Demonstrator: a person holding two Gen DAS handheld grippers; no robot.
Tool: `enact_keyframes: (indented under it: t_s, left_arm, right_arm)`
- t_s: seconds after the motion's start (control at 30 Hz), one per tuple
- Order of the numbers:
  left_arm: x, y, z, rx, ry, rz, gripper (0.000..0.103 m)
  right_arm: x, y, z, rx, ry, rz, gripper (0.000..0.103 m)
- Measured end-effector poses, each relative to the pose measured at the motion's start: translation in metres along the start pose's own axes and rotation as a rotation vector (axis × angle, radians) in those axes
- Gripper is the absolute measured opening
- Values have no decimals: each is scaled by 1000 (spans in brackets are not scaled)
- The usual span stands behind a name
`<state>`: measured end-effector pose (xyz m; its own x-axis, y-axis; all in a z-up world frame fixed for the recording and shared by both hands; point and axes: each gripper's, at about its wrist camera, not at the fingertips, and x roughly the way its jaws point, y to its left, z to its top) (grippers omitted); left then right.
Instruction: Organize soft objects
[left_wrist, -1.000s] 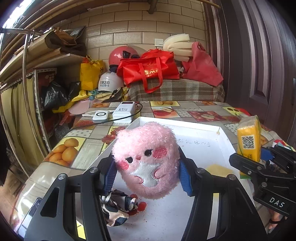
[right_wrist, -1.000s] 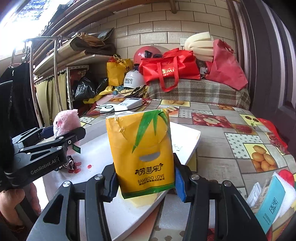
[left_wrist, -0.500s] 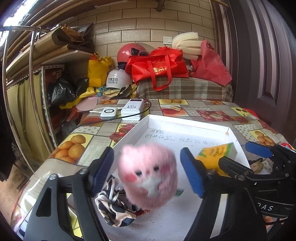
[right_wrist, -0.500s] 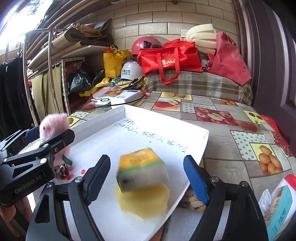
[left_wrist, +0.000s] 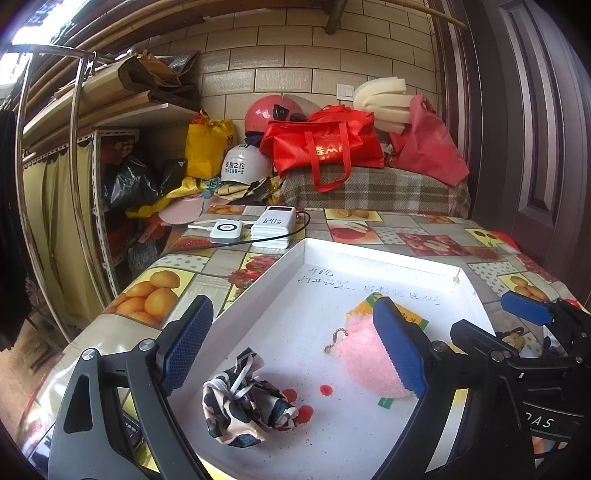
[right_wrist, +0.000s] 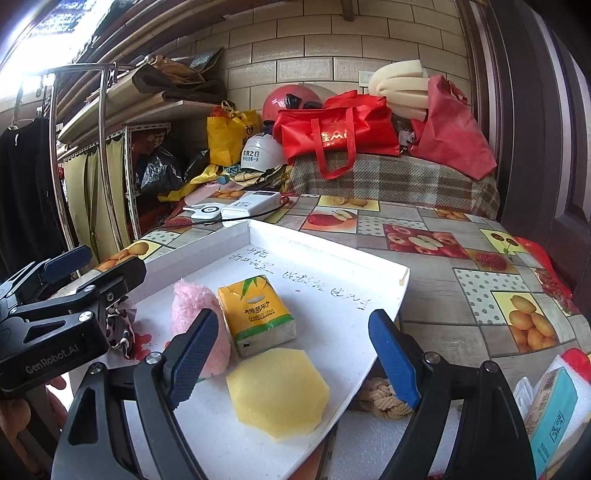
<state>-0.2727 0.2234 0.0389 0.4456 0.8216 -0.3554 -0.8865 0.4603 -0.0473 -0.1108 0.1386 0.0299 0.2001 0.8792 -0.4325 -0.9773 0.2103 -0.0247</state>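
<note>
A white tray (left_wrist: 369, 254) (right_wrist: 332, 251) lies on the fruit-print table. In it lie a pink plush toy (left_wrist: 364, 354) (right_wrist: 192, 306), a yellow tissue pack (right_wrist: 258, 314), a yellow sponge (right_wrist: 277, 395) and a crumpled patterned cloth (left_wrist: 243, 402). My left gripper (left_wrist: 291, 350) is open and empty above the tray, the plush by its right finger. My right gripper (right_wrist: 291, 354) is open and empty, just above the sponge and tissue pack. The tissue pack shows only partly in the left wrist view (left_wrist: 364, 304).
Two white power banks (left_wrist: 271, 225) with a black cable sit beyond the tray. A knotted rope (right_wrist: 384, 398) and a teal tissue pack (right_wrist: 550, 410) lie right of the tray. Bags and helmets (left_wrist: 325, 144) pile at the back. A metal rack (left_wrist: 74, 147) stands left.
Both grippers opened. The pink plush dropped from the left gripper into the tray. The tissue pack dropped from the right gripper and now lies flat beside the plush.
</note>
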Motion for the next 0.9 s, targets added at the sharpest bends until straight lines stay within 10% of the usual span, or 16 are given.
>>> enact_keyframes:
  t_s: [0.9]
  left_arm:
    - [-5, -4, -1, 28, -16, -40, 90]
  right_arm:
    - [-12, -3, -7, 17, -16, 3, 94]
